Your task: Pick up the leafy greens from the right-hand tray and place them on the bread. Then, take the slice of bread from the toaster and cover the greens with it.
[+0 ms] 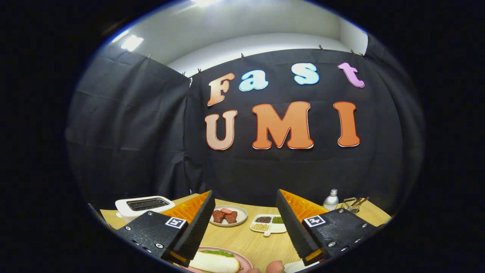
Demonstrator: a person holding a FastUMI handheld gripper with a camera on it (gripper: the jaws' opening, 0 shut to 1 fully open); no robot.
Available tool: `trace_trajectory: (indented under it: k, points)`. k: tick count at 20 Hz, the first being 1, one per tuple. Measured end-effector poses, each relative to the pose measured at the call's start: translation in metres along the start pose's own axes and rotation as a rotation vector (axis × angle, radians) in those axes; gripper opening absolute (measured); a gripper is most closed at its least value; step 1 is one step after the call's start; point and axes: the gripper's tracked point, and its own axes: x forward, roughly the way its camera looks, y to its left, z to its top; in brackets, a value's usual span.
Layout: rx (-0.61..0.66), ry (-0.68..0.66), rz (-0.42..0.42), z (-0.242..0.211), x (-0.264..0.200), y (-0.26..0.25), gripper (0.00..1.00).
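My gripper point(242, 212) is open, held above the wooden table point(246, 239) with nothing between its fingers. Low between the fingers lies a pink plate point(248, 261) with a slice of bread point(214, 262) on it; green leaves point(218, 252) lie on the bread's far edge. A white toaster point(144, 206) stands beyond the left finger, with dark slots; what is in them I cannot make out.
Beyond the fingers stand a white plate with pieces of red meat point(226, 216) and a white divided tray of beans and seeds point(269, 223). A small bottle point(331, 200) and a wire rack point(353, 204) stand at the far right. Something pinkish point(274, 266) shows by the pink plate.
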Motion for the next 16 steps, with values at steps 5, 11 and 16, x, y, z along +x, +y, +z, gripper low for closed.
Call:
trace_trajectory:
  k: [5,11,16]
  points:
    - [-0.007,-0.058,-0.013,0.012,-0.001,-0.007,0.97]
    - [-0.065,-0.081,-0.039,0.016,-0.005,-0.012,0.97]
    - [-0.07,-0.082,-0.052,0.017,-0.007,-0.014,0.97]
